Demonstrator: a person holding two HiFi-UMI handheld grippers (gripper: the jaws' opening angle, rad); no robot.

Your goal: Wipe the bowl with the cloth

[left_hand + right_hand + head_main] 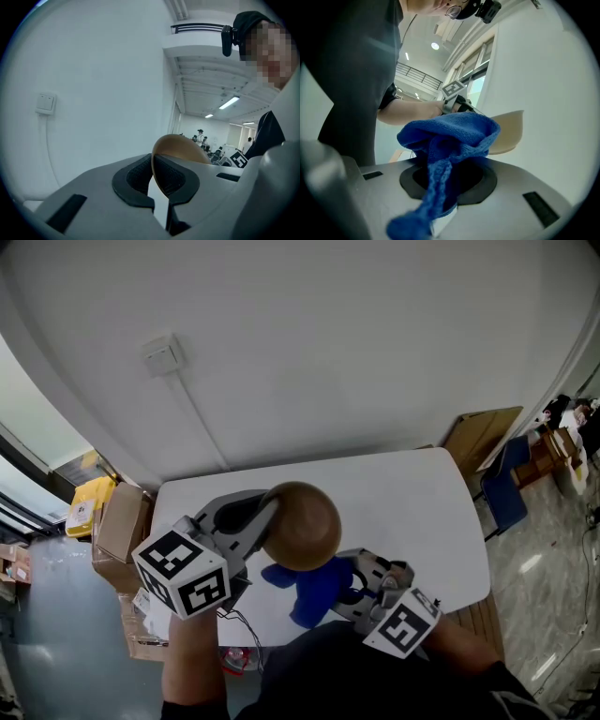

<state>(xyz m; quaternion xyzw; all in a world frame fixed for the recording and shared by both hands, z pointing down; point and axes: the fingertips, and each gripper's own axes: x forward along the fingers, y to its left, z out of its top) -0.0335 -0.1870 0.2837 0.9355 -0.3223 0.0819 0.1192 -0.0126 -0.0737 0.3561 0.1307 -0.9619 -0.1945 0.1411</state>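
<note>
My left gripper (267, 517) is shut on the rim of a brown bowl (302, 525) and holds it up off the white table (412, 512). In the left gripper view the bowl's thin rim (153, 174) is pinched between the two dark pads, and the bowl (180, 147) stands up behind them. My right gripper (349, 589) is shut on a blue cloth (317, 587), just below and to the right of the bowl. In the right gripper view the cloth (450, 136) bunches over the jaws and hangs down, with the bowl (508, 133) right behind it.
The table stands against a white wall with a switch (161, 354) and a cable running down. Cardboard boxes (122, 521) and a yellow item (86, 502) lie on the floor at the left. A folded board (480, 435) and blue chair (506, 491) stand at the right.
</note>
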